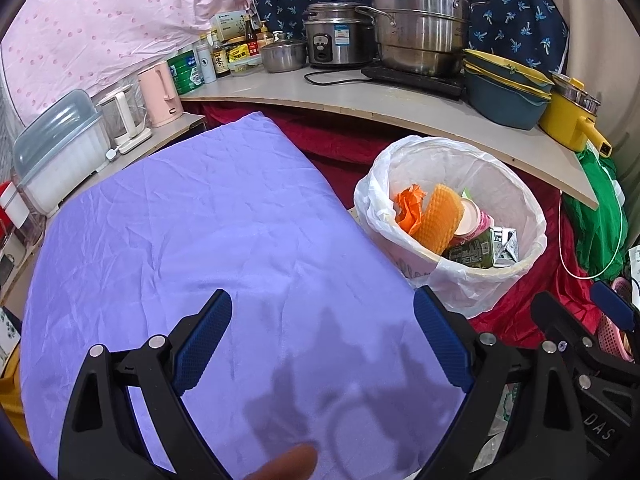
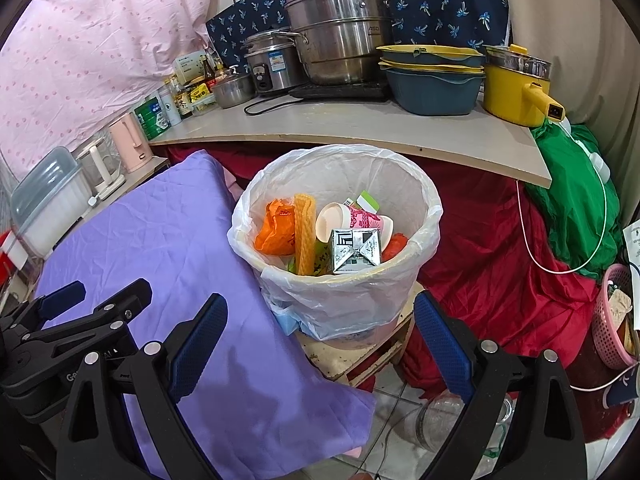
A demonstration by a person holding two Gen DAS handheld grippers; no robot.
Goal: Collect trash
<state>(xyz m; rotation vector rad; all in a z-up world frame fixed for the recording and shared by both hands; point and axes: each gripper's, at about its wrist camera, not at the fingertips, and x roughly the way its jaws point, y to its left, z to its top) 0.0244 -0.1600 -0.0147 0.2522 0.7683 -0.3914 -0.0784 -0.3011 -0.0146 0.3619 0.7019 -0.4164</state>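
A white bin lined with a clear plastic bag stands just past the corner of a table covered in purple cloth. Inside lie an orange wrapper, a yellow sponge, a pink paper cup, and a green and silver drink carton. My left gripper hangs open over the bare purple cloth, holding nothing. My right gripper is open in front of the bin, also holding nothing. The left gripper shows at the left edge of the right wrist view.
A wooden shelf behind the bin carries steel pots, a rice cooker, stacked blue basins, a yellow pot and bottles. Red cloth hangs below it. A pink basket sits at right; a clear jar on the tile floor.
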